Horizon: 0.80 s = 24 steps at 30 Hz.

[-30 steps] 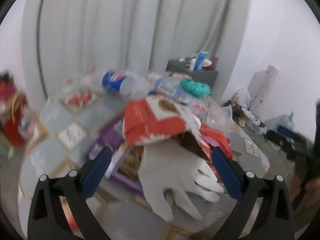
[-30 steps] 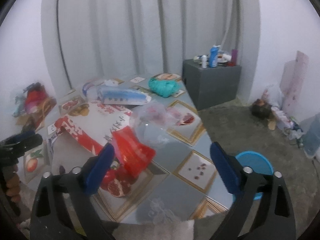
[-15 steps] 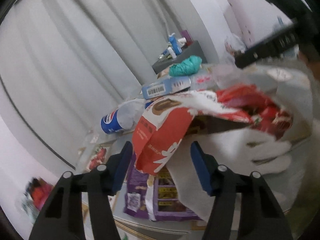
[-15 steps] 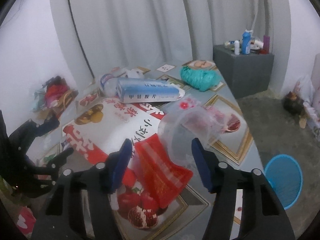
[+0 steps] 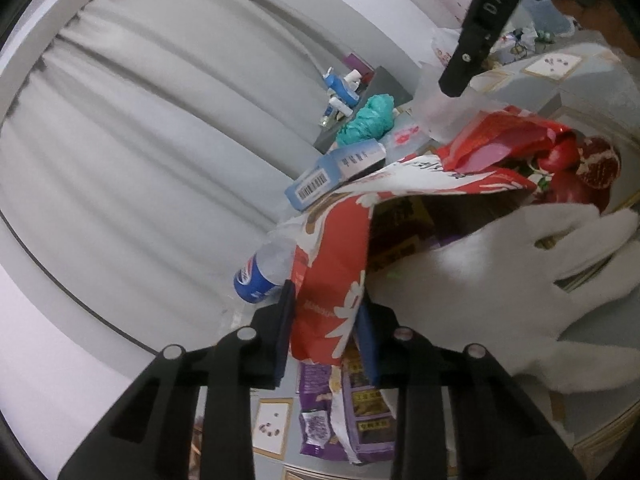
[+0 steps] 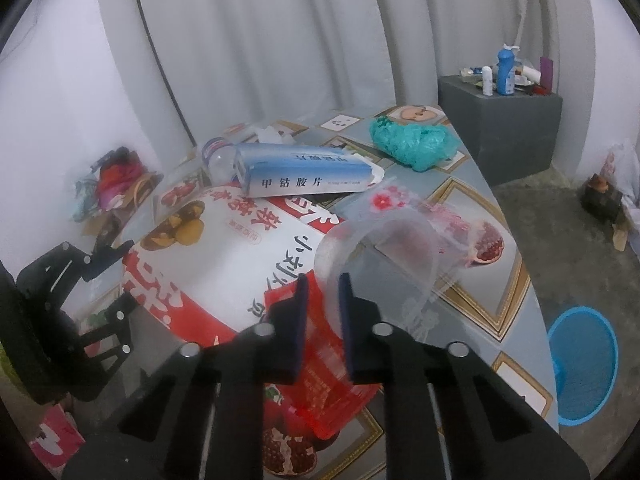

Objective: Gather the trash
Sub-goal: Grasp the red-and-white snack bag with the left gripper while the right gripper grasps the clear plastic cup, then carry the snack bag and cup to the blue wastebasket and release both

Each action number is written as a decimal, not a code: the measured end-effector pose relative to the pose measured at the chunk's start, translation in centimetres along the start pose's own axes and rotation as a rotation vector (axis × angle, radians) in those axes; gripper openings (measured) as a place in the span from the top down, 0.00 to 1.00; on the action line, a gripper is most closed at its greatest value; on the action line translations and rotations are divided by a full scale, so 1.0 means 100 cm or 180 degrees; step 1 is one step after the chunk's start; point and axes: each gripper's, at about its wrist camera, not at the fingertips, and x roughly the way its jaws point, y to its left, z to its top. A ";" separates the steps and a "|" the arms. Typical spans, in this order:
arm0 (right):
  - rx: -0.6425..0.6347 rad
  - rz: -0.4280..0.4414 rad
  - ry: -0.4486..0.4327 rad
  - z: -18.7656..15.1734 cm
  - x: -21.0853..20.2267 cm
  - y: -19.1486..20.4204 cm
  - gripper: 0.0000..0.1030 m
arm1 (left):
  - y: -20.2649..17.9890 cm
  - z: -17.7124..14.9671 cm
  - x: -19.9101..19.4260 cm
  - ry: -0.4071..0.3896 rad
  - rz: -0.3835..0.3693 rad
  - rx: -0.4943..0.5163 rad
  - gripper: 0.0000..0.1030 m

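I am holding two pieces of trash at once on the cluttered table point(image 6: 486, 216). The big red-and-white snack bag point(image 5: 336, 280) is lying across the middle of the table, and its near corner is sitting between the pads of my left gripper point(image 5: 326, 332); the jaws have just been closing and they are now pressing on that corner. My right gripper point(image 6: 323, 312) has just been closing too, and it is now pinching the rim of the clear plastic cup point(image 6: 384, 252), which is lying on its side over a small red wrapper point(image 6: 328, 400).

To do this step well, I think I should be lifting both hands slowly and together, because the bag is wide and floppy and it is carrying other things. The blue-and-white box point(image 6: 304, 176) is resting on the far end of the bag and may be sliding off when the bag tilts. The cup wall looks thin, so a hard squeeze could be crushing it.

A white glove point(image 5: 500, 276) is lying just beside the bag, partly under it, over a purple packet point(image 5: 340, 416). Behind are a plastic bottle point(image 5: 260, 276) and a teal crumpled bag point(image 6: 412, 140). The blue basket point(image 6: 584, 364) is standing on the floor beside the table, and I judge it is where the trash is going.
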 end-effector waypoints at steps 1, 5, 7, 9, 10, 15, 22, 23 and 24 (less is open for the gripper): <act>-0.0003 0.0007 -0.0007 0.000 0.000 0.000 0.94 | -0.002 -0.001 0.000 -0.0031 0.0060 0.0052 0.74; -0.0056 -0.0006 -0.0086 0.000 -0.005 0.002 0.96 | -0.005 -0.001 -0.005 -0.0092 0.0194 0.0125 0.77; -0.0116 -0.0021 -0.0140 0.002 -0.008 0.005 0.97 | -0.004 0.000 -0.007 -0.0117 0.0253 0.0127 0.79; -0.0146 -0.0024 -0.0186 0.003 -0.012 0.006 0.97 | -0.001 0.002 -0.010 -0.0149 0.0295 0.0102 0.80; -0.0159 -0.0023 -0.0211 0.004 -0.014 0.007 0.97 | 0.000 0.003 -0.012 -0.0166 0.0313 0.0090 0.81; -0.0158 -0.0016 -0.0383 0.006 -0.028 0.007 0.97 | 0.007 0.007 -0.024 -0.0247 0.0474 0.0029 0.86; -0.0086 0.0011 -0.0608 0.012 -0.048 0.006 0.97 | 0.030 0.012 -0.032 -0.0306 0.0692 -0.0242 0.98; -0.0078 0.0006 -0.0643 0.012 -0.050 0.005 0.97 | 0.032 0.014 -0.033 -0.0308 0.0708 -0.0277 0.98; -0.0068 0.0007 -0.0674 0.013 -0.053 0.005 0.97 | 0.036 0.013 -0.036 -0.0314 0.0733 -0.0327 0.98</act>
